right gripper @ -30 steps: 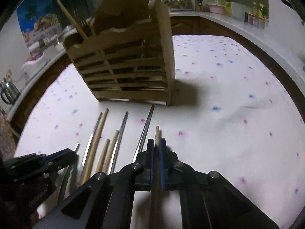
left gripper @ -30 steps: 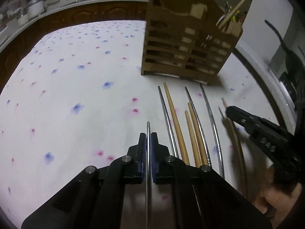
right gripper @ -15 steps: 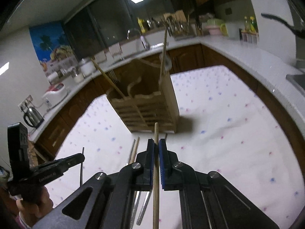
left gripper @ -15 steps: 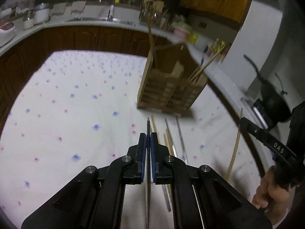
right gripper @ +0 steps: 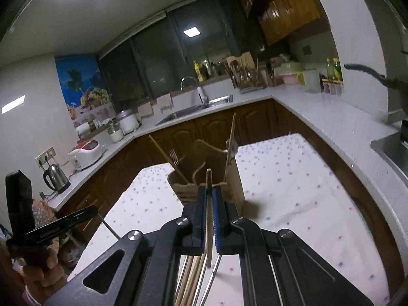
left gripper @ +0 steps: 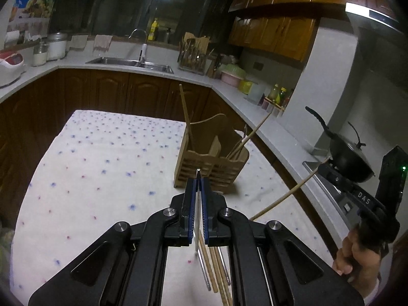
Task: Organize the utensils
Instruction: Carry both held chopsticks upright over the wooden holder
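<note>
My left gripper is shut on a thin metal chopstick, held above the table. My right gripper is shut on a wooden chopstick, also lifted. Beyond both stands the slatted wooden utensil holder, with a few chopsticks and a fork upright in it. Several loose metal and wooden chopsticks lie on the cloth beneath the grippers. In the left wrist view the right gripper carries its wooden chopstick. In the right wrist view the left gripper carries its metal chopstick.
The table has a white cloth with small blue and pink flowers. A counter wraps around it with a sink, a dish rack and jars. A black wok sits at the right, a kettle at the left.
Both grippers have risen well above the table, each carrying its chopstick. Both views have tilted up, so the holder looks smaller and farther off and the kitchen has come into sight.
</note>
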A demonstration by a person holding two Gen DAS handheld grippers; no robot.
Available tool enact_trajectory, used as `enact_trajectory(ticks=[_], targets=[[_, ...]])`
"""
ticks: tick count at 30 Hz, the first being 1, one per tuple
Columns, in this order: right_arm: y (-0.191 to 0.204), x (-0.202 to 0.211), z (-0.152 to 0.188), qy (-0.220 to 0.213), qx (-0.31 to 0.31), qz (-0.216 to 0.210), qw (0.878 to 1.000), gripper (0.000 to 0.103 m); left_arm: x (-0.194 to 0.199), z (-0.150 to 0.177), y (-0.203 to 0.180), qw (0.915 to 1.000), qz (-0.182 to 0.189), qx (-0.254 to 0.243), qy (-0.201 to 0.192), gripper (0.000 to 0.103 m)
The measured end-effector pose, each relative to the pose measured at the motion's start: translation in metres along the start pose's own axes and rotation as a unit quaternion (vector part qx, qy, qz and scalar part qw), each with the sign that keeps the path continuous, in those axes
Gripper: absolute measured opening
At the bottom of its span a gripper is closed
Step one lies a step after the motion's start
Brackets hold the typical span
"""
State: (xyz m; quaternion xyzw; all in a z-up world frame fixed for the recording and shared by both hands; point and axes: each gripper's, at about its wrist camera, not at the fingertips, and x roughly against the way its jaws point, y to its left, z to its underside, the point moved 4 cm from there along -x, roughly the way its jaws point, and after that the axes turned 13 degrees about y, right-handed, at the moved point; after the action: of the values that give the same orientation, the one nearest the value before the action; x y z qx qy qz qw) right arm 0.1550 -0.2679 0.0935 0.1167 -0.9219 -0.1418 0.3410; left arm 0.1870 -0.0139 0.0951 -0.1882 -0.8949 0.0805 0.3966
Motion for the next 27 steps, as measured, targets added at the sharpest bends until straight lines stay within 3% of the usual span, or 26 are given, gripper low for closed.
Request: enact_trajectory(ticks=[14,27], targets=[[0.002,0.006,-0.013,-0.015,0.005,0.001,1.000,0.005,0.006,-0.017,-0.003,0.9998,-0.005,-0.005,-0.019,0.004],[-0.005,0.007,-0.048,-0.047,0.004,0.005,0.999,0.005,0.023,-0.070,-0.011,0.9966,-0.007,-0.011,-0.081,0.004]])
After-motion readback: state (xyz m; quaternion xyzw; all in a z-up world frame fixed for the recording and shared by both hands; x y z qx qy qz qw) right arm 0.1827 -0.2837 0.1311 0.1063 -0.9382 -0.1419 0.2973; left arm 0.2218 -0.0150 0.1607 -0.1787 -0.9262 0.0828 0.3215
